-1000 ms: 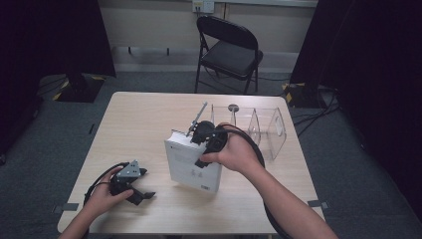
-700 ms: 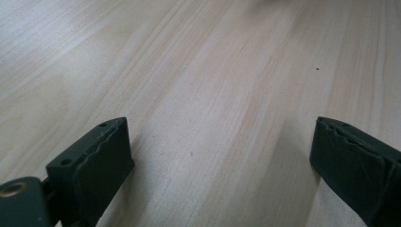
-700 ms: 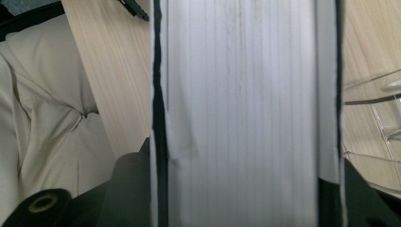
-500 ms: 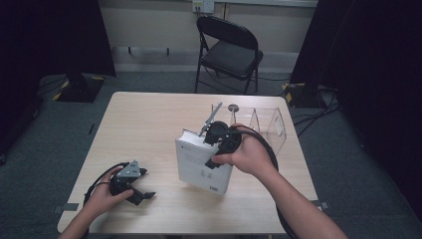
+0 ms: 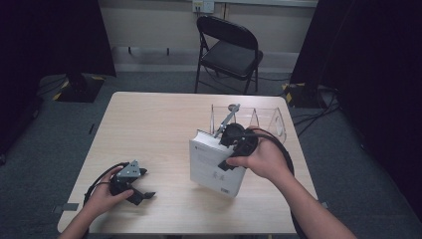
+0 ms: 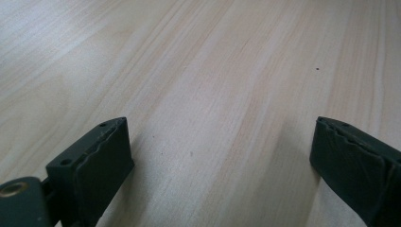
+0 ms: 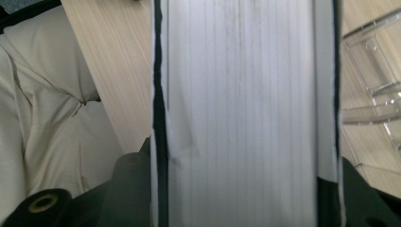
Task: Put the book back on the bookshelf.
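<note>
The white book (image 5: 215,167) stands tilted on the wooden table (image 5: 149,129), right of centre in the high view, with its front cover facing the lower left of the frame and its page block turned up toward the right gripper (image 5: 234,142). That gripper comes down on the book's top edge, held by the person's right hand (image 5: 261,159), and its jaws are clamped on the book from both covers. In the right gripper view the book (image 7: 243,109) runs up the middle of the frame as a broad band of page edges between two dark cover lines, with a black jaw pressed against each side at the bottom; the jaws stand only as far apart as the book is thick.

Just beyond the book, toward the upper right of the high view, a clear plastic rack (image 5: 259,119) with upright dividers sits on the table; part of it shows at the right edge of the right gripper view (image 7: 373,71).

Well apart, at the lower left of the high view, the left gripper (image 5: 133,185) rests low over the table in the person's left hand (image 5: 107,196). In the left gripper view its two black jaws stand wide apart at the bottom corners, with bare wood between them and nothing held.

A black folding chair (image 5: 226,50) stands on the floor beyond the table, at the top of the high view.
</note>
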`<control>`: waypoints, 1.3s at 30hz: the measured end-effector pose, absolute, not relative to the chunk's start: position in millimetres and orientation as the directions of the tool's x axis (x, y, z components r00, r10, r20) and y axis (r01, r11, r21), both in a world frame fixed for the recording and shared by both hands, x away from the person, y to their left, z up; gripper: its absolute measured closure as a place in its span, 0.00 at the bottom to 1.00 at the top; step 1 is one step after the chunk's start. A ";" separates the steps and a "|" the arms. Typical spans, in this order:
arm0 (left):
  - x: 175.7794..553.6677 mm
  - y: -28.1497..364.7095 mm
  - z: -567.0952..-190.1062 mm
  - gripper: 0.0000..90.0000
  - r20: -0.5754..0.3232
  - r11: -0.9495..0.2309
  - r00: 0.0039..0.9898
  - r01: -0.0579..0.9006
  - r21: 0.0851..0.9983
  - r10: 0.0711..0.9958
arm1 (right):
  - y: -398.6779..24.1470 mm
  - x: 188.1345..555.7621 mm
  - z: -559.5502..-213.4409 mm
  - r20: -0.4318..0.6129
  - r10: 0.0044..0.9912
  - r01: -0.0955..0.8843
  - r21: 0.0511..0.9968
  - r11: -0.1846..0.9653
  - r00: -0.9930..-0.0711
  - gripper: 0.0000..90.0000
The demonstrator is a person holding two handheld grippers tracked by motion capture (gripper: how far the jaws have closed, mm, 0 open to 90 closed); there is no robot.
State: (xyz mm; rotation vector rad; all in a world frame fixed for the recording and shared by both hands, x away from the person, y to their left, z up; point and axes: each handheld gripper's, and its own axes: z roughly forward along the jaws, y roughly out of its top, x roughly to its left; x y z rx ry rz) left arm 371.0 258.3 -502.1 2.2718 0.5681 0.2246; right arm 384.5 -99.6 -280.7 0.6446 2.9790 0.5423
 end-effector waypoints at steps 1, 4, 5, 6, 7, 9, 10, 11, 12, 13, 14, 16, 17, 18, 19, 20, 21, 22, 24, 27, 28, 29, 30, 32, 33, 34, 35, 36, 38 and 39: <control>371.0 258.3 -502.1 0.06 -0.014 -0.605 0.885 0.330 0.725 0.466 | -102.6 383.6 -280.9 0.028 0.412 0.395 0.349 0.850 -0.911 0.58; 371.0 258.3 -502.1 0.06 -0.014 -0.605 0.885 0.329 0.725 0.465 | -108.2 381.9 -280.6 0.032 0.422 0.406 0.344 0.847 -0.906 0.58; 371.1 258.3 -502.1 0.06 -0.014 -0.605 0.885 0.330 0.724 0.465 | -111.2 381.9 -280.8 0.033 0.423 0.407 0.345 0.846 -0.906 0.58; 371.1 258.3 -502.1 0.06 -0.014 -0.605 0.885 0.330 0.724 0.465 | -113.1 381.4 -280.9 0.032 0.426 0.410 0.344 0.845 -0.904 0.58; 371.1 258.3 -502.1 0.06 -0.014 -0.606 0.885 0.330 0.724 0.465 | -116.2 380.9 -281.0 0.035 0.439 0.423 0.342 0.839 -0.898 0.58; 371.1 258.2 -502.2 0.06 -0.016 -0.606 0.886 0.330 0.724 0.463 | -120.8 379.6 -281.0 0.029 0.445 0.428 0.337 0.838 -0.895 0.58; 371.1 258.2 -502.2 0.06 -0.016 -0.607 0.886 0.329 0.724 0.463 | -122.6 379.3 -281.3 0.026 0.448 0.429 0.339 0.837 -0.894 0.58; 371.1 258.2 -502.2 0.06 -0.016 -0.606 0.886 0.330 0.724 0.463 | -125.9 378.8 -281.5 0.026 0.454 0.435 0.338 0.835 -0.891 0.58; 371.1 258.2 -502.2 0.06 -0.016 -0.606 0.886 0.330 0.724 0.463 | -125.9 378.8 -281.5 0.026 0.454 0.435 0.338 0.835 -0.891 0.58; 371.1 258.2 -502.2 0.06 -0.016 -0.606 0.886 0.330 0.724 0.463 | -131.0 377.7 -281.5 0.030 0.467 0.449 0.337 0.827 -0.884 0.58; 371.1 258.2 -502.2 0.06 -0.016 -0.606 0.886 0.330 0.724 0.463 | -133.2 377.7 -281.5 0.029 0.467 0.448 0.339 0.827 -0.884 0.58; 371.2 258.1 -502.2 0.06 -0.016 -0.606 0.886 0.329 0.724 0.463 | -138.2 376.3 -281.3 0.030 0.480 0.460 0.340 0.820 -0.877 0.58; 371.0 258.1 -502.1 0.06 -0.013 -0.608 0.885 0.330 0.722 0.465 | -140.4 376.0 -281.2 0.028 0.480 0.460 0.339 0.820 -0.877 0.58; 371.0 258.2 -501.8 0.06 -0.010 -0.610 0.885 0.329 0.721 0.465 | -142.3 375.4 -281.0 0.026 0.482 0.461 0.338 0.820 -0.876 0.58; 371.2 258.2 -502.1 0.06 -0.015 -0.608 0.887 0.329 0.722 0.462 | -143.7 374.3 -280.6 0.029 0.490 0.471 0.336 0.816 -0.871 0.58; 371.2 258.2 -502.1 0.06 -0.014 -0.607 0.887 0.328 0.724 0.462 | -145.2 373.8 -280.6 0.026 0.490 0.469 0.338 0.816 -0.871 0.58; 371.0 258.1 -502.0 0.06 -0.011 -0.608 0.885 0.329 0.723 0.465 | -148.0 373.6 -280.2 0.027 0.489 0.468 0.340 0.816 -0.872 0.58; 371.0 258.1 -502.0 0.06 -0.011 -0.608 0.885 0.329 0.723 0.465 | -148.0 373.6 -280.2 0.027 0.489 0.468 0.340 0.816 -0.872 0.58; 371.2 258.2 -502.1 0.06 -0.014 -0.607 0.887 0.328 0.723 0.462 | -153.6 372.3 -279.2 0.030 0.500 0.478 0.344 0.808 -0.866 0.58; 371.2 258.2 -502.0 0.06 -0.014 -0.609 0.887 0.328 0.722 0.462 | -159.9 371.0 -277.4 0.029 0.514 0.492 0.341 0.801 -0.857 0.58; 371.2 258.2 -502.0 0.06 -0.013 -0.609 0.887 0.328 0.722 0.462 | -161.8 370.8 -277.3 0.026 0.515 0.492 0.341 0.801 -0.857 0.58; 371.3 258.2 -502.0 0.06 -0.014 -0.609 0.887 0.328 0.722 0.462 | -163.8 370.8 -277.1 0.027 0.519 0.496 0.339 0.800 -0.855 0.58; 371.2 258.2 -502.0 0.06 -0.013 -0.609 0.887 0.328 0.722 0.462 | -165.1 370.3 -277.0 0.026 0.522 0.498 0.339 0.798 -0.853 0.58; 371.3 258.2 -502.1 0.06 -0.014 -0.608 0.887 0.328 0.723 0.461 | -169.0 369.8 -276.5 0.020 0.522 0.497 0.339 0.799 -0.853 0.58; 371.0 258.2 -501.8 0.06 -0.010 -0.610 0.885 0.329 0.721 0.465 | -171.0 369.3 -276.2 0.022 0.529 0.504 0.338 0.794 -0.848 0.58; 371.0 258.1 -502.0 0.06 -0.011 -0.608 0.885 0.328 0.723 0.465 | -173.3 368.8 -276.2 0.024 0.535 0.510 0.340 0.790 -0.845 0.58; 371.2 258.2 -502.1 0.06 -0.014 -0.608 0.887 0.328 0.723 0.462 | -175.6 368.8 -276.3 0.028 0.541 0.516 0.342 0.785 -0.841 0.58; 371.2 258.1 -502.0 0.06 -0.011 -0.609 0.886 0.328 0.722 0.464 | -177.5 368.6 -276.4 0.031 0.550 0.527 0.342 0.778 -0.834 0.58; 371.0 258.2 -501.8 0.06 -0.010 -0.610 0.885 0.328 0.721 0.465 | -180.8 368.2 -277.0 0.029 0.552 0.528 0.340 0.778 -0.833 0.58; 371.3 258.2 -502.1 0.06 -0.013 -0.608 0.887 0.327 0.723 0.462 | -182.8 368.4 -277.5 0.032 0.560 0.537 0.336 0.774 -0.828 0.58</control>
